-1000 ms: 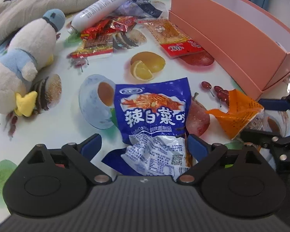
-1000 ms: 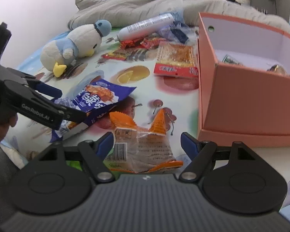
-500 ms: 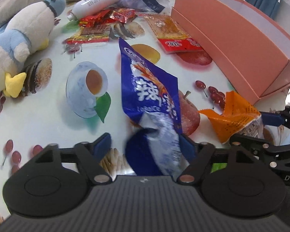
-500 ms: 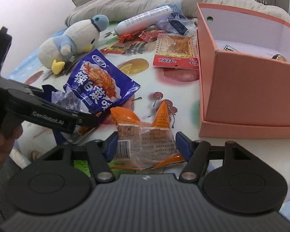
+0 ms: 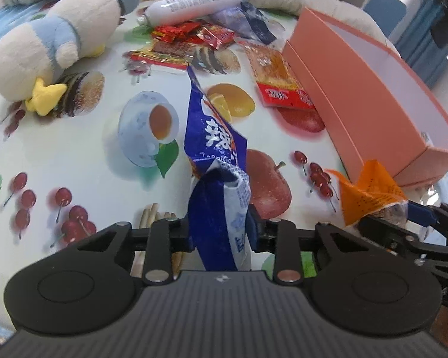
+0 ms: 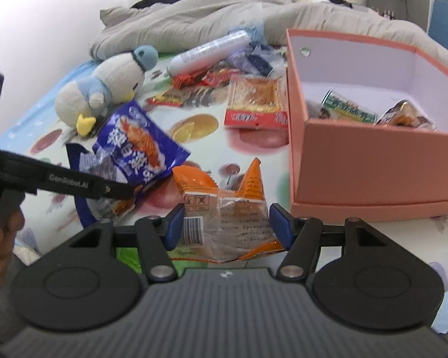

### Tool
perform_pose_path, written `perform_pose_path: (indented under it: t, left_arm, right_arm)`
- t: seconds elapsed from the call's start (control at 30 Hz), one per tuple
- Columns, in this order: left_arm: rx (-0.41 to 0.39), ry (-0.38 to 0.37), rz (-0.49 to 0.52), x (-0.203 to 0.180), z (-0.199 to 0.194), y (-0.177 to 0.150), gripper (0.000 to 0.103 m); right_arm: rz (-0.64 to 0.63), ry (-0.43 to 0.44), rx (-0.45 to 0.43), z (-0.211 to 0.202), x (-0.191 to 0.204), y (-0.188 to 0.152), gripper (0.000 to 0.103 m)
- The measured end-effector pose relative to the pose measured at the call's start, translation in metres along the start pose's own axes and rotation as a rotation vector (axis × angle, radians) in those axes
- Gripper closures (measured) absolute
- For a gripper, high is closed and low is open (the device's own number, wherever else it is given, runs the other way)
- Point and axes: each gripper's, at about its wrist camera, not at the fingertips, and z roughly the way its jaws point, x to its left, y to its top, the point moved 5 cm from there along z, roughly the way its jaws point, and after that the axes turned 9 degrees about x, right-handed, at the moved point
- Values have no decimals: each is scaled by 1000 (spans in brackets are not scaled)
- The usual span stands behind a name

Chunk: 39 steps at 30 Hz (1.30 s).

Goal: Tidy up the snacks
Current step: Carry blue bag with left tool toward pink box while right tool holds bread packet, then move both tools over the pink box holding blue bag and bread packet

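A blue snack bag (image 5: 216, 161) is clamped at its crumpled near end between the closing jaws of the left gripper (image 5: 221, 232); it is held on edge, its long axis running from the gripper away toward the far side of the table, the far corner pointing at the printed orange slices. An orange snack packet (image 6: 224, 208) is gripped across its width by the right gripper (image 6: 225, 226), whose jaws are pressing in on both sides of it; the packet's long axis runs away from the gripper, its two pointed corners aimed up and toward the far side. In the right wrist view the two packets are seen almost touching, the blue one to the left. To the right stands a pink box (image 6: 373, 161), open at the top, with a green packet (image 6: 348, 110) and a brown packet (image 6: 403, 116) already lying inside. On the fruit-printed tablecloth (image 5: 74, 161) beyond the held bags a flat red-and-orange packet (image 5: 277, 80) lies just beside the box wall. Farther off, small red sachets (image 5: 191, 34), a white tube (image 5: 194, 4) and a crumpled blue wrapper (image 5: 248, 24) are clustered. A plush penguin (image 5: 59, 41) lies at the far left, and a grey quilt (image 6: 209, 24) is bunched along the far edge. Nothing is seen between the orange packet and the box.
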Motion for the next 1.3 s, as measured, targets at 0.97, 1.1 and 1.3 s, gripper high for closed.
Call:
perform_pose_path:
  t: [0.97,1.1,1.3]
  left_arm:
    - [-219,-38,-35,-55,-123,44,71]
    - [-256,-50,-6,-72,-140,58,71]
    - [-298,-99,11,-99,-161,85,71]
  right_arm:
    - [36,-30,-167,-89,-11,63,40]
    - [37,-53,-214,-105,-19,80,40]
    - [70,-87,-263,-124,-35,101,40]
